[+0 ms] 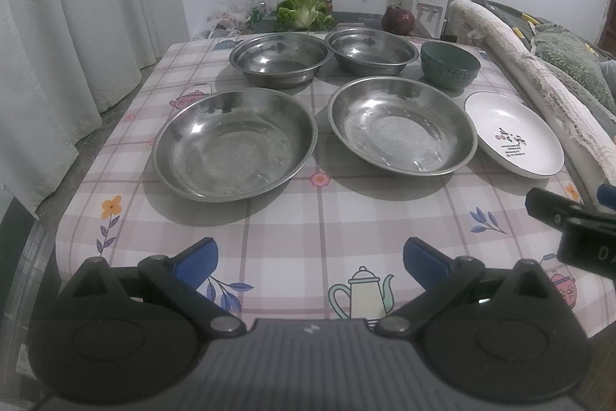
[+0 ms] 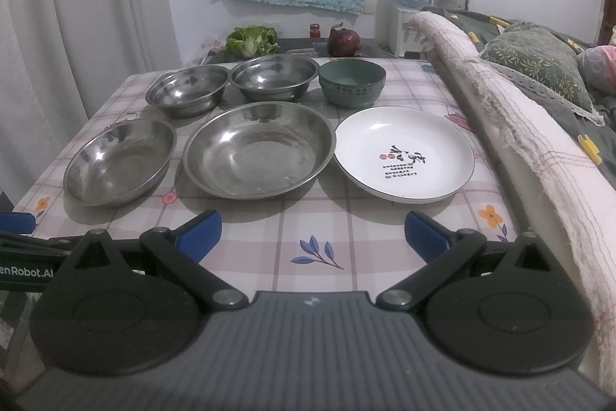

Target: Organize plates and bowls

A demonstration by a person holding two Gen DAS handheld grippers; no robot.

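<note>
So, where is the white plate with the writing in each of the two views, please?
Left wrist view: the white plate lies at the right edge of the table, right of the near steel dishes.
Right wrist view: the white plate lies right of centre, just beyond the open fingers.
Shared landmark: the green bowl stands directly behind it in both.

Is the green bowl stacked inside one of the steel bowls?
No, the green bowl stands by itself on the tablecloth, right of the steel bowls.

Teal-green bowl (image 2: 352, 82), white plate (image 2: 404, 156), pink plaid tablecloth (image 2: 369, 241) with flowers.
</note>
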